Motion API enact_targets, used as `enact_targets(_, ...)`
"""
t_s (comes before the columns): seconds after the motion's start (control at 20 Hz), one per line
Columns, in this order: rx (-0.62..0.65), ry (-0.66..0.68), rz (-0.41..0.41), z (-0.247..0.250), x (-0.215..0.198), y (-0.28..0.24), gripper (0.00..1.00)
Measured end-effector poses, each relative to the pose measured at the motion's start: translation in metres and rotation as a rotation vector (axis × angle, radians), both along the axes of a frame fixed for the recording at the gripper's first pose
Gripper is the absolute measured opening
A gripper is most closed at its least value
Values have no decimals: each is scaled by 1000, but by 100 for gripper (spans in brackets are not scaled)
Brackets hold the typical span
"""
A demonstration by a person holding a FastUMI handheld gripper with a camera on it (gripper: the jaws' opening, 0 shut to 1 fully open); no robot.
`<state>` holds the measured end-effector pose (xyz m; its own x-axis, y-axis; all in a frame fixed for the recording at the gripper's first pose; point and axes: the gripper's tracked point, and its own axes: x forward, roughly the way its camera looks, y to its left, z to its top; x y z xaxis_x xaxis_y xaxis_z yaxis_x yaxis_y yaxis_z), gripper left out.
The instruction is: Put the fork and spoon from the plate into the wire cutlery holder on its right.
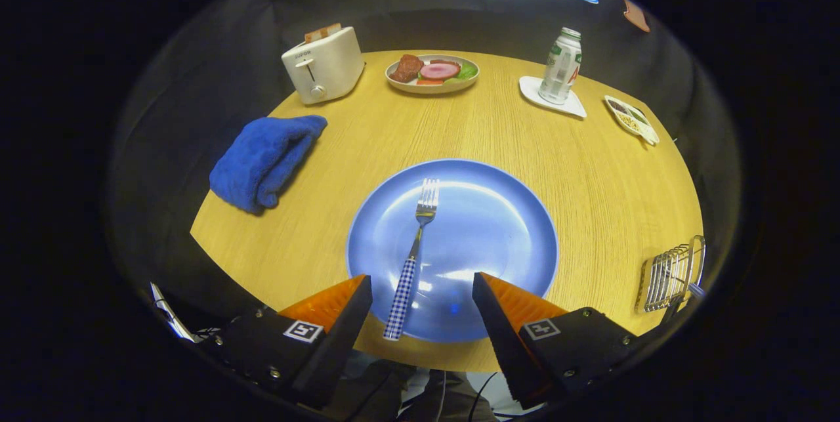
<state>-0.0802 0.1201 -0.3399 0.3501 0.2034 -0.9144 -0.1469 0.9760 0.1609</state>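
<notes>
Blue plate (499, 225) sat dead centre of the frame on the round wooden table (590, 166), with just the fork (413, 258) lying on it, tines pointing away, checked handle hanging a bit over the near rim. No spoon on the plate that I could spot, so my guess was the spoon half was already done and the fork was what was left. The gripper (422, 291) hovered wide apart, holding nothing, its orange-backed fingers (344, 300) either side of the fork handle at the bottom of the frame.

The wire cutlery holder (672, 271) was way over at the lower right and partly cut off. Something grey poked out near its edge, maybe the spoon, but honestly too small to call.

Further back: blue towel (266, 159) at the left, white toaster (323, 64) upper left, a plate of food (433, 73) top centre, a bottle (561, 66) upper right.
</notes>
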Motion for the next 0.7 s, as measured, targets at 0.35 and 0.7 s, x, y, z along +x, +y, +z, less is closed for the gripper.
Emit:
enact_targets(0.35, -10, 126, 47, -18, -5, -1, 35)
enact_targets(0.7, -46, 237, 126, -27, -16, -9, 8)
